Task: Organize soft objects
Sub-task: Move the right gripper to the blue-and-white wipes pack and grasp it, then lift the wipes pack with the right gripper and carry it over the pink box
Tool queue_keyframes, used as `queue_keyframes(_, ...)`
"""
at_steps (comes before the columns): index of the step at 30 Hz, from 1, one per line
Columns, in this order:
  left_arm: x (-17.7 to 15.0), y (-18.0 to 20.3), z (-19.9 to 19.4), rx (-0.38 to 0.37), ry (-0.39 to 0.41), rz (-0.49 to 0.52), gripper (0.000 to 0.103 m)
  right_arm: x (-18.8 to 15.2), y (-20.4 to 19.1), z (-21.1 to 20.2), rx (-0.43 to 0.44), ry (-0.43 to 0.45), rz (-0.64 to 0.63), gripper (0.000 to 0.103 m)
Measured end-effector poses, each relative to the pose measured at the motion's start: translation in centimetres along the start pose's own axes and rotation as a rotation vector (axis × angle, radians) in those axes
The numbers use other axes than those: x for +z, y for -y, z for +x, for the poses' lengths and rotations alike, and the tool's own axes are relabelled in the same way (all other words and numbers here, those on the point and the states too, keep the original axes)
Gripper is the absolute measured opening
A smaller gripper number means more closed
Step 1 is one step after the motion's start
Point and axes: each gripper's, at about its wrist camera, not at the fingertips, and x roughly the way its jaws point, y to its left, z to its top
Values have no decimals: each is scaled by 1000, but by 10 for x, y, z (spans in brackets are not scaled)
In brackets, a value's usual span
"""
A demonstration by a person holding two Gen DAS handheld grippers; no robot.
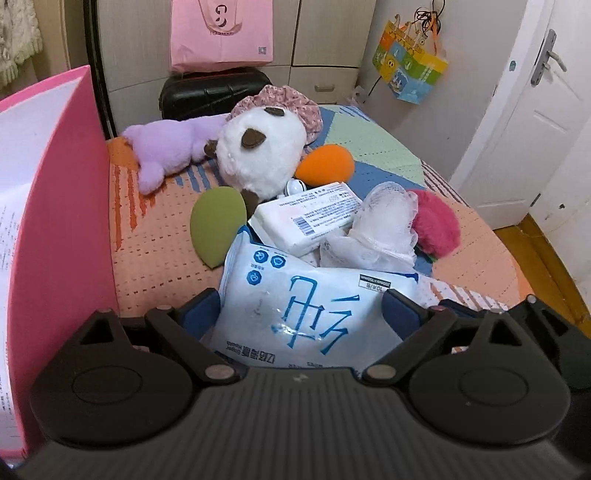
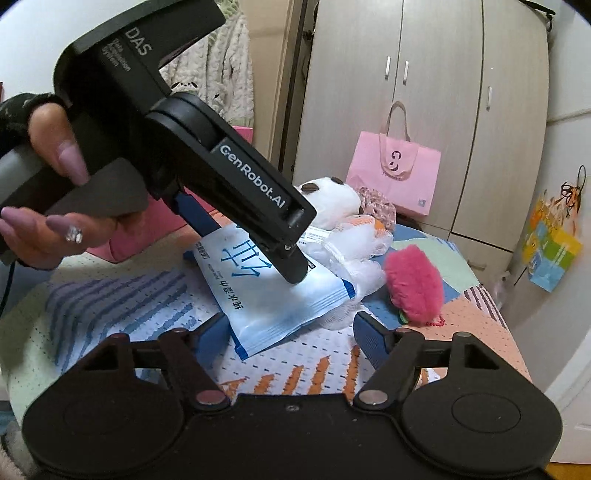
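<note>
A blue and white pack of wipes (image 1: pixel 295 314) lies flat on the bed (image 1: pixel 162 236), near its front edge, with large blue characters printed across its face. The left gripper (image 1: pixel 299 314) is tilted down over it, its fingers (image 1: pixel 201 314) spread wide on either side of the pack; one tip seems to touch the wrapper, but whether they press it I cannot tell. The right gripper (image 2: pixel 291 339) hangs lower at the front edge, its fingers (image 2: pixel 212 338) apart, with the near corner of the pack lying between them and not squeezed. A hand (image 2: pixel 55 177) holds the left tool's handle.

Just behind the pack sits a white packet (image 1: pixel 310 218) with a barcode, leaning on it, and beside that a white mesh puff (image 1: pixel 384 229) and a pink fluffy ball (image 1: pixel 439 225). Further back lie a green sponge (image 1: pixel 218 225), an orange sponge (image 1: pixel 325 166), a white plush panda (image 1: pixel 262 158) in a flowered cap and a purple plush toy (image 1: pixel 166 151). A pink box (image 1: pixel 62 192) stands at the left edge of the bed. A pink bag (image 1: pixel 221 33) hangs by the wardrobe
</note>
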Motion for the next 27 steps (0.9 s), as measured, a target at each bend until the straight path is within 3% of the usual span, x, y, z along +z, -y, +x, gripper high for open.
queue_keyframes(3,0,-1,-1,-4,-17,-4,90,1,0,3,17,-9,50,76)
queue_keyframes(6,0,-2,-1,-12,-42,-9,88,1,6,7,80,-16,127,62)
queue_keyframes(8,-2,-2,-3,-15,-51,-10,86,0,4,9,78,-8,122,61)
queue_keyframes(12,-6,0,-9,-27,-55,-11,78,1,-1,10,93,-9,94,47)
queue_keyframes(14,-8,2,-12,-2,-50,-1,74,1,-4,9,83,-4,77,46)
queue_keyframes(27,-33,21,-38,69,-19,67,74,8,-2,-3,138,-22,68,42)
